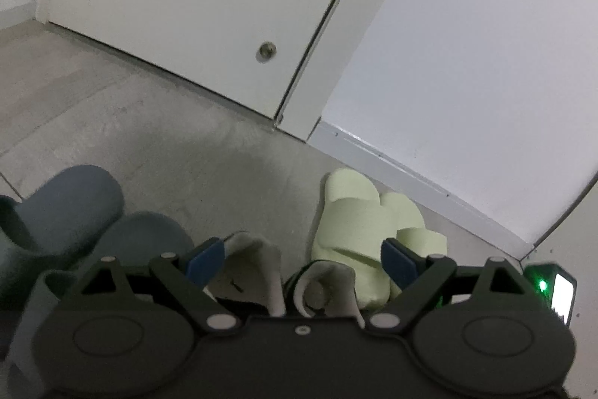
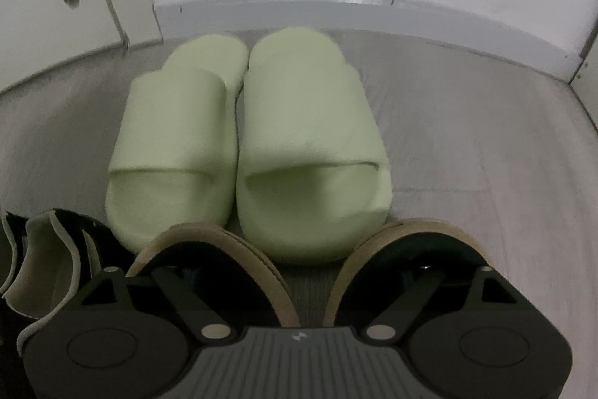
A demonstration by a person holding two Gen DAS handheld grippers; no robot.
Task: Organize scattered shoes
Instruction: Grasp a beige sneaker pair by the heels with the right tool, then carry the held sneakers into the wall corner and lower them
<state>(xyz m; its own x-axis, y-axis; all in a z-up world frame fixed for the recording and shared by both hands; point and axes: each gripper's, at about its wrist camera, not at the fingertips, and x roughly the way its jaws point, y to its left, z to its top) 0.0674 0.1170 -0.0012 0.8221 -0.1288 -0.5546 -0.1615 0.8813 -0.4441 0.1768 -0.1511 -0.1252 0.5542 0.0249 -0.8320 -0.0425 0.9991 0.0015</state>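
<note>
In the left wrist view, my left gripper [image 1: 304,260] is open, its blue fingertips [image 1: 205,255] spread wide over a pair of black-and-white sneakers [image 1: 258,268] on the floor. A pair of blue-grey slides [image 1: 74,208] lies to their left, a pair of pale green slides [image 1: 358,223] to their right by the wall. In the right wrist view, my right gripper [image 2: 310,272] is spread wide; its fingertips are hidden inside a pair of black sandals with tan soles [image 2: 224,249]. The green slides [image 2: 254,137] sit side by side just ahead. The sneakers [image 2: 48,257] show at lower left.
A white door [image 1: 168,6] with a round metal stop [image 1: 266,52] stands at the back left. A white wall with a baseboard [image 2: 336,14] runs behind the shoes. Grey floor [image 2: 486,137] lies to the right of the green slides.
</note>
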